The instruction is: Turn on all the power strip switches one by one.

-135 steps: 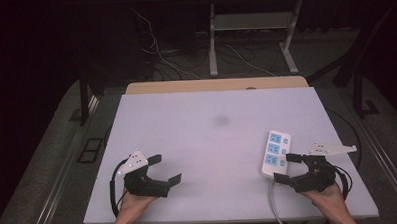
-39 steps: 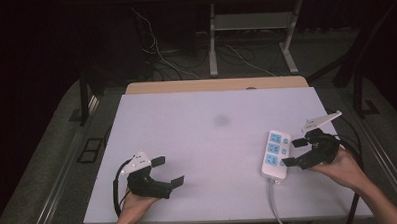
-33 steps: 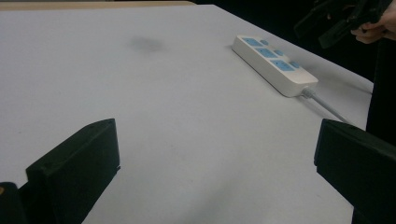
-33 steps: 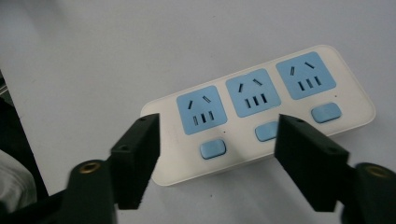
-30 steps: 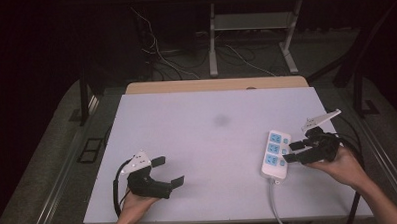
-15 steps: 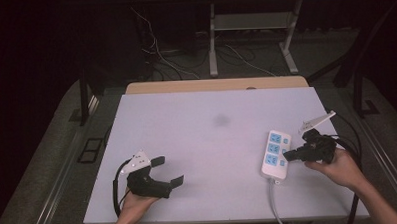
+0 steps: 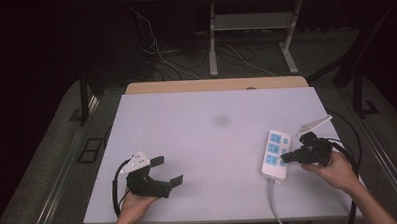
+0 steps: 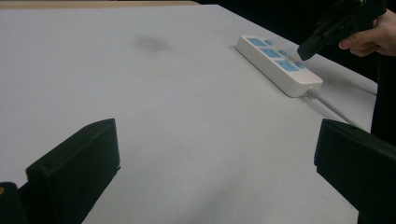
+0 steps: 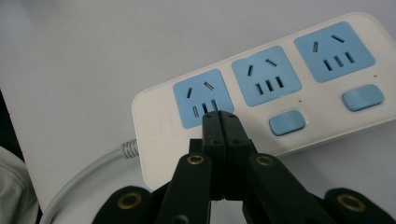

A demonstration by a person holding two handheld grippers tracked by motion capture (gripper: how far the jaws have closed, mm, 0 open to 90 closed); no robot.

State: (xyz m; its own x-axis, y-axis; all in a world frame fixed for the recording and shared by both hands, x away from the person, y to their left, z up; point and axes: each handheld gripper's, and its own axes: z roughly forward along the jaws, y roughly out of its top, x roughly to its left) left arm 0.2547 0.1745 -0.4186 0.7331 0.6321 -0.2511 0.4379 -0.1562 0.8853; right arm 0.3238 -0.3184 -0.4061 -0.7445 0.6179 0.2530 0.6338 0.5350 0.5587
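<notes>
A white power strip (image 7: 274, 155) with three blue sockets and blue switches lies flat at the table's right, its grey cord (image 7: 275, 205) trailing to the near edge. My right gripper (image 7: 285, 159) is shut with nothing between its jaws, and its joined tips point at the strip's near end. In the right gripper view those tips (image 9: 219, 119) sit over the lower edge of the nearest socket (image 9: 203, 99) of the power strip (image 9: 280, 93); I cannot tell if they touch. From the left gripper view, the right gripper (image 8: 306, 49) hangs just above the strip (image 8: 278, 58). My left gripper (image 7: 167, 170) rests open at the near left, empty (image 8: 215, 163).
The white tabletop (image 7: 212, 136) has a faint dark smudge (image 7: 221, 120) near its middle and a wooden strip (image 7: 215, 85) along the far edge. Beyond the table are floor cables (image 7: 159, 58) and a metal stand (image 7: 248, 25).
The right gripper has shut its jaws and edged left, bringing its tips over the power strip's near end. The left gripper has stayed where it was, still open.
</notes>
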